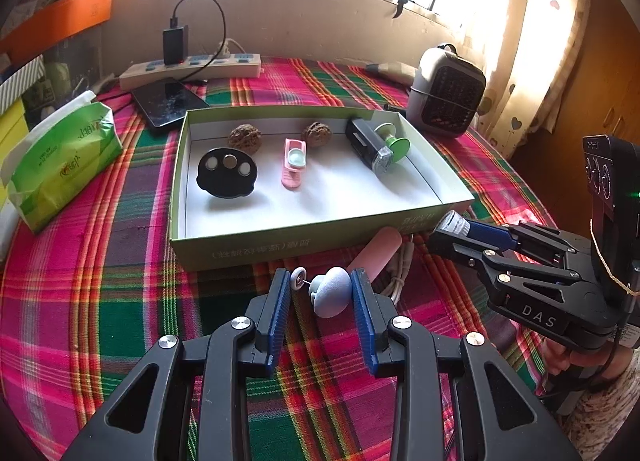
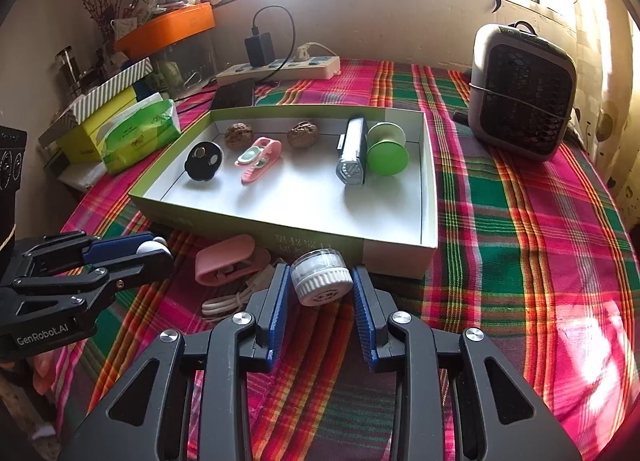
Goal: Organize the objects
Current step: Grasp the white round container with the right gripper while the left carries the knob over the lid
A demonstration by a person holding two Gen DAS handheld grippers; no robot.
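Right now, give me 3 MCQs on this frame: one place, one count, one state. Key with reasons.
1. Where does the pink clip-shaped case lie?
A. in the box
B. on the cloth in front of the box
C. on the heater

2. How many walnuts are in the box?
A. one
B. two
C. four

3. What is between the right gripper's jaws?
A. a white round cap-like piece
B. a walnut
C. nothing

Key:
1 B: it lies on the plaid cloth against the box's near wall.
2 B: one walnut and a second walnut sit along the far wall.
3 A: the white round piece sits between the blue pads, which touch both its sides.
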